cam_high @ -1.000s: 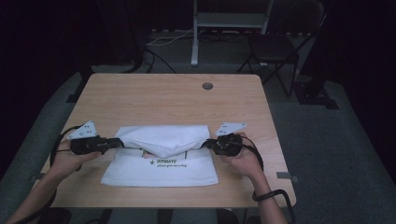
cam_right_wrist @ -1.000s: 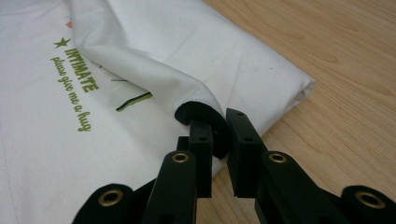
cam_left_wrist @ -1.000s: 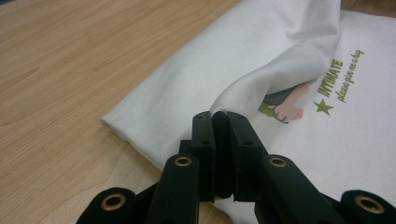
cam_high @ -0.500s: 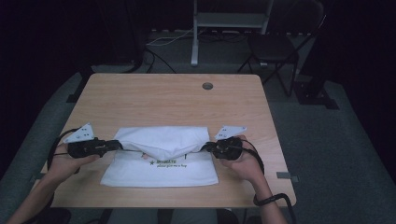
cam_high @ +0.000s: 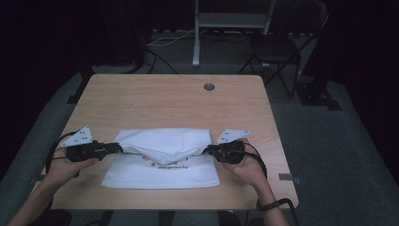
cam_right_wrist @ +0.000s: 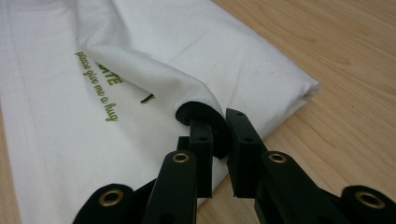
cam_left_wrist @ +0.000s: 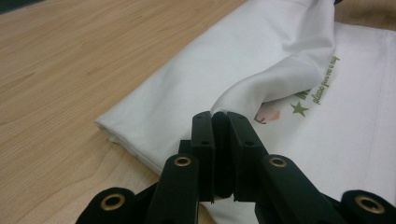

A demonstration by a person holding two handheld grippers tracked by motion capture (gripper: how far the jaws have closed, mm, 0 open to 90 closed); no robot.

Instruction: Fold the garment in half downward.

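High view: white printed cotton garment (cam_high: 162, 162) lies flat near the table's (cam_high: 169, 101) front edge. Left gripper (cam_high: 116, 149) and right gripper (cam_high: 210, 150) each pinch its upper layer; fold half complete, laying down remains.

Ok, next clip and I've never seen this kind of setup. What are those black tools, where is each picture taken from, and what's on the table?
No robot here: a person holds a handheld two-jaw gripper in each hand. The high view looks down on a wooden table. On it lies a folded white cloth with green printed lettering. The left gripper and the right gripper each pinch one end of the cloth's upper layer, lifted a little off the rest. The other two pictures come from cameras riding on the grippers, looking along their black jaws. In both, the jaws are shut on a fold of the cloth. A small round dark spot sits near the table's far edge.
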